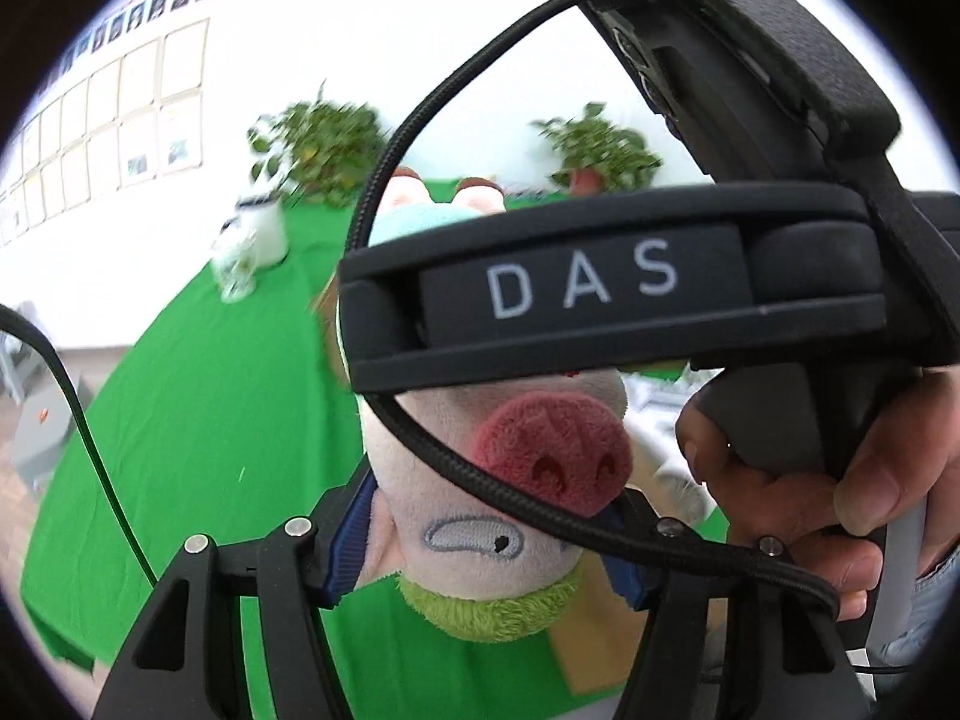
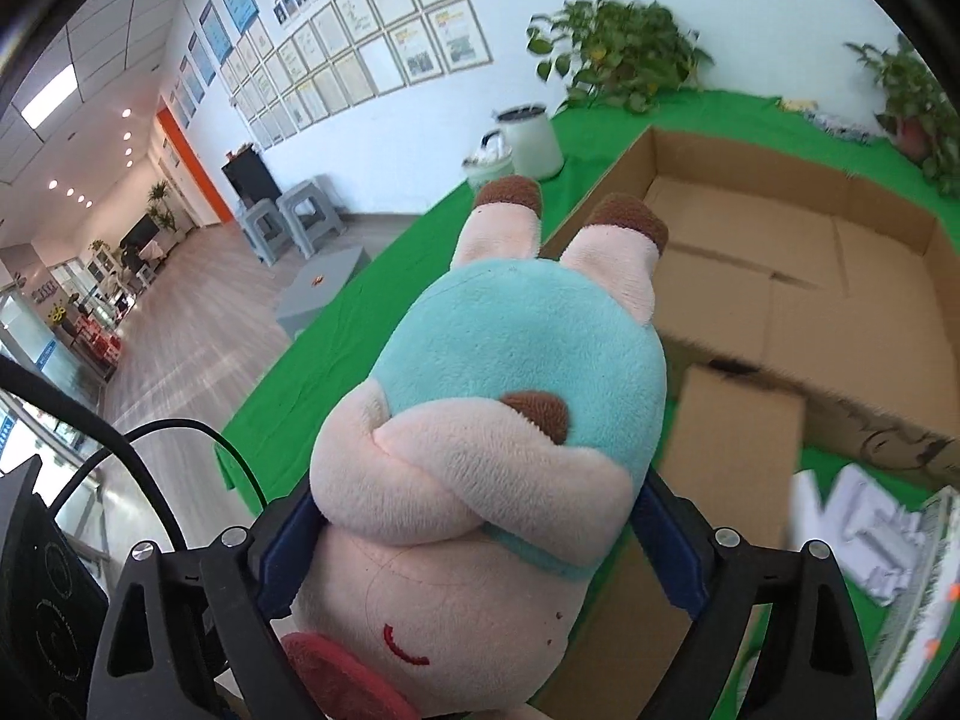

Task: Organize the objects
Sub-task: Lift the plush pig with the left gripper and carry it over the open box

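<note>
A plush pig (image 2: 480, 450) with a pink body, teal shirt and brown hooves is held in the air by both grippers. My right gripper (image 2: 480, 546) is shut on its neck and shoulders, with its legs pointing away toward an open cardboard box (image 2: 840, 276). My left gripper (image 1: 480, 546) is shut on the pig's head (image 1: 540, 450), just under its red snout. The right gripper's body, marked DAS (image 1: 600, 288), crosses the left wrist view and hides most of the pig.
The green-clothed table (image 2: 372, 312) lies below. A white kettle (image 2: 531, 141) and a glass jar (image 2: 489, 165) stand at its far left. Potted plants (image 2: 618, 54) stand along the wall. White packaging (image 2: 870, 534) lies at the right. Grey stools (image 2: 300, 222) stand on the floor.
</note>
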Demonstrator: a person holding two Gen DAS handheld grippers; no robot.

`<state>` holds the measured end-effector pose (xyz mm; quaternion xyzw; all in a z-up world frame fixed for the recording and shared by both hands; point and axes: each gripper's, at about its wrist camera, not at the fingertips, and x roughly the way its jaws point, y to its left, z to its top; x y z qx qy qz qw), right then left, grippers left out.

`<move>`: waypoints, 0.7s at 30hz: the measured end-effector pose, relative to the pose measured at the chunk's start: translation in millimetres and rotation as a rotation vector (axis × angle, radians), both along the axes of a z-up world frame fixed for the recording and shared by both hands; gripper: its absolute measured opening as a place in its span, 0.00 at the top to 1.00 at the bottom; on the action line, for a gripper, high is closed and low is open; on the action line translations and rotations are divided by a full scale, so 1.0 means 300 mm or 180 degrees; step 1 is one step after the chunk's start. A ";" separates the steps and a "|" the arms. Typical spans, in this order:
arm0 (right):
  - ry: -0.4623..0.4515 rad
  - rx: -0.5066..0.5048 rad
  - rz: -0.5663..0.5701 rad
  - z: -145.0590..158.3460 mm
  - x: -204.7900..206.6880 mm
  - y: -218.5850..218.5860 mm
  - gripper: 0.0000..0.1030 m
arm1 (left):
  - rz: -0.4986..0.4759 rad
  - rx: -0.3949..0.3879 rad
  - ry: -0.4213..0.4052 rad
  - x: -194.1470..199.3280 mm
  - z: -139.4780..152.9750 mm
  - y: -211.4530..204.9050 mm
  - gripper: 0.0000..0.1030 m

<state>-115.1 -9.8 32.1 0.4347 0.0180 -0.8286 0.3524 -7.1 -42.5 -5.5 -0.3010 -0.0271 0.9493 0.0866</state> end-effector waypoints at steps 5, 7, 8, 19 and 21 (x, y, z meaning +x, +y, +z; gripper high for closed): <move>0.0398 -0.0146 -0.0294 0.169 -0.012 0.115 0.13 | -0.0211 -0.0054 0.0344 -0.065 0.119 0.059 0.39; 0.0540 -0.0160 -0.0343 0.239 -0.027 0.135 0.13 | -0.0256 -0.0072 0.0467 -0.084 0.166 0.073 0.39; 0.0617 -0.0148 -0.0354 0.273 -0.032 0.139 0.13 | -0.0280 -0.0085 0.0532 -0.095 0.191 0.079 0.39; 0.1038 -0.0145 -0.0525 0.730 0.049 0.287 0.14 | -0.0447 -0.0072 0.0889 -0.270 0.421 0.095 0.39; 0.1069 -0.0148 -0.0552 0.802 0.036 0.295 0.14 | -0.0458 -0.0043 0.0896 -0.316 0.454 0.066 0.39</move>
